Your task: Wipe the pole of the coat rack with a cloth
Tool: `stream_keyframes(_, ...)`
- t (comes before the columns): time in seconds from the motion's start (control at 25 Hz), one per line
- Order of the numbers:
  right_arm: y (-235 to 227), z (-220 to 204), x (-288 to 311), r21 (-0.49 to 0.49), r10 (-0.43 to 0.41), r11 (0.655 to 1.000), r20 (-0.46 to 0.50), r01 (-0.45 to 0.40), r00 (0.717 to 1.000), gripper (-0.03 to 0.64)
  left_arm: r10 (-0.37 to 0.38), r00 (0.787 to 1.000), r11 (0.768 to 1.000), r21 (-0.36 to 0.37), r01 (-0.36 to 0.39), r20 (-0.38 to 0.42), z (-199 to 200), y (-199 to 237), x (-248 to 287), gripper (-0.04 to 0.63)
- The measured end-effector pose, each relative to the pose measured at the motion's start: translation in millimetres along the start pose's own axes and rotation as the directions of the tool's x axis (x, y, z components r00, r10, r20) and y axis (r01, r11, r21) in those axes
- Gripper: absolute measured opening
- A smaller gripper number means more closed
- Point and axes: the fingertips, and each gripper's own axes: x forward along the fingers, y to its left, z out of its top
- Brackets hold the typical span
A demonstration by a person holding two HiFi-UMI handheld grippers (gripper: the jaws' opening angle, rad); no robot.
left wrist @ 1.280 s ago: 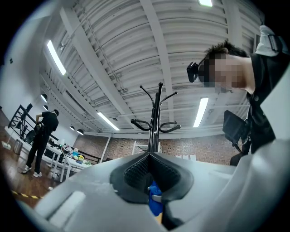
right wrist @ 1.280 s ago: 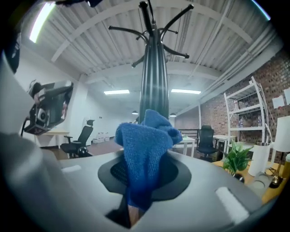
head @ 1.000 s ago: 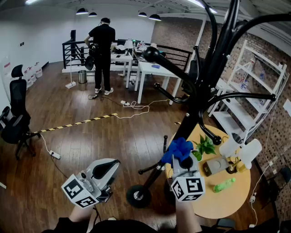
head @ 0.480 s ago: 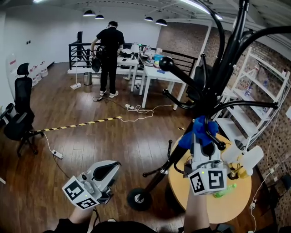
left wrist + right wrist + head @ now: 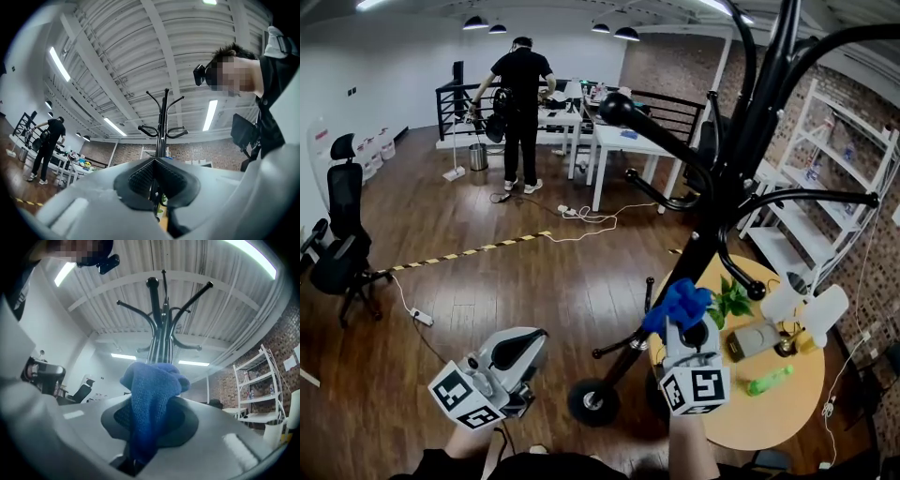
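Note:
The black coat rack rises from its round base [image 5: 593, 401]; its pole [image 5: 705, 236] slants up to the curved hooks. A blue cloth [image 5: 678, 305] is bunched against the lower pole, with my right gripper [image 5: 685, 325] shut on it. In the right gripper view the cloth [image 5: 152, 401] fills the gap between the jaws, and the pole [image 5: 158, 336] runs up behind it. My left gripper [image 5: 528, 341] hangs low at the left, away from the rack, shut and holding nothing. The left gripper view shows the dark pads [image 5: 140, 178] together and the rack [image 5: 164, 123] beyond.
A round wooden table [image 5: 787, 412] stands right of the rack's base with a plant [image 5: 729, 300], a green bottle [image 5: 766, 380] and white lamps. White shelving [image 5: 825, 187] lines the brick wall. A person [image 5: 521, 103] stands by the far desks. An office chair [image 5: 337, 244] is at the left.
My right gripper slid the blue cloth up the pole half a second ago and has come back down to the lower part. The left gripper has stayed put.

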Motion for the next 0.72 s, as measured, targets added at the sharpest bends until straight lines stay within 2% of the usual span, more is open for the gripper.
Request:
stream_keyframes(0.2,12,-93,-19,0.033,0.001,0.999,-0.148,0.004,0.989,0.086,-0.021,0.999,1.000,-0.008,0.021,-0.032,-9,-4,10,0.003)
stream_keyframes(0.44,23,-174,-34,0.104,0.017,0.994,-0.296,0.015,0.955,0.086,-0.022,0.999,1.000,-0.009,0.022,-0.046,-8,-5,11,0.003)
stream_keyframes(0.56,23,-194,-39,0.108,0.035,0.994,-0.331,0.001,0.943,0.086,-0.023,0.998,1.000,-0.009,0.023,-0.057,-13,-6,13,0.003)
stream_keyframes(0.72,25,-190,-37,0.110,0.031,0.994,-0.349,0.008,0.937,0.086,-0.016,0.998,1.000,-0.011,0.016,-0.066,-13,-4,13,0.003)
